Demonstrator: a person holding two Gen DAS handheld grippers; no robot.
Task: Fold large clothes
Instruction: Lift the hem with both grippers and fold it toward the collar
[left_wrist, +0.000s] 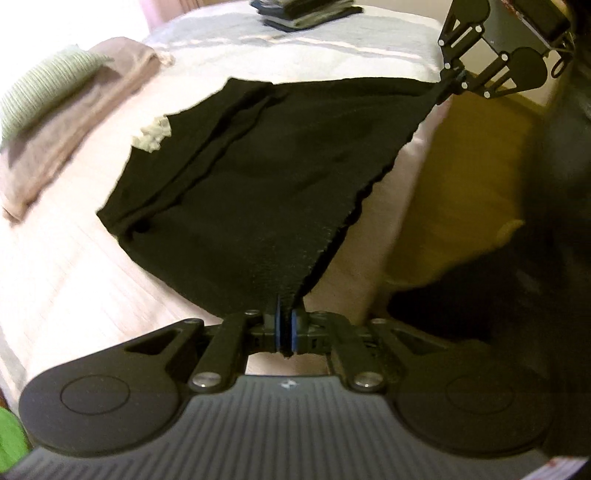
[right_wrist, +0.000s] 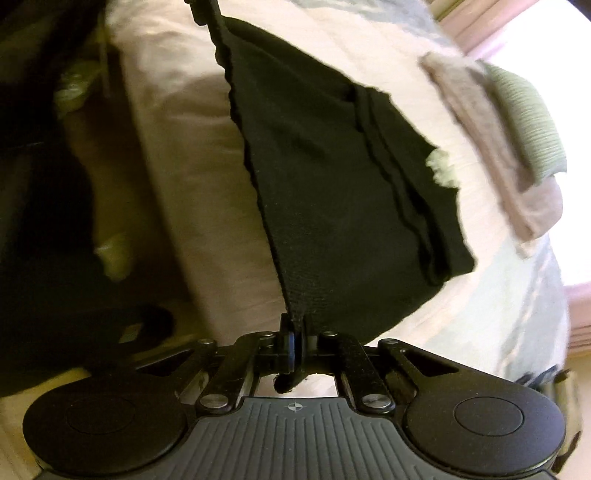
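Two corners pinched, black garment stretched over the bed

Black garment (left_wrist: 236, 177) hanging taut between left gripper (left_wrist: 284, 328) and right gripper (right_wrist: 293, 350), both clamped on its near edge. Rest trailing away onto the bed (left_wrist: 55, 266), beside folded towels (left_wrist: 66, 122).

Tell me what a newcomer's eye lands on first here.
A black knit garment stretched over the pale bed, its near edge pinched at both corners by the left gripper and right gripper. Beyond it lie a folded beige towel and a green ribbed cushion.
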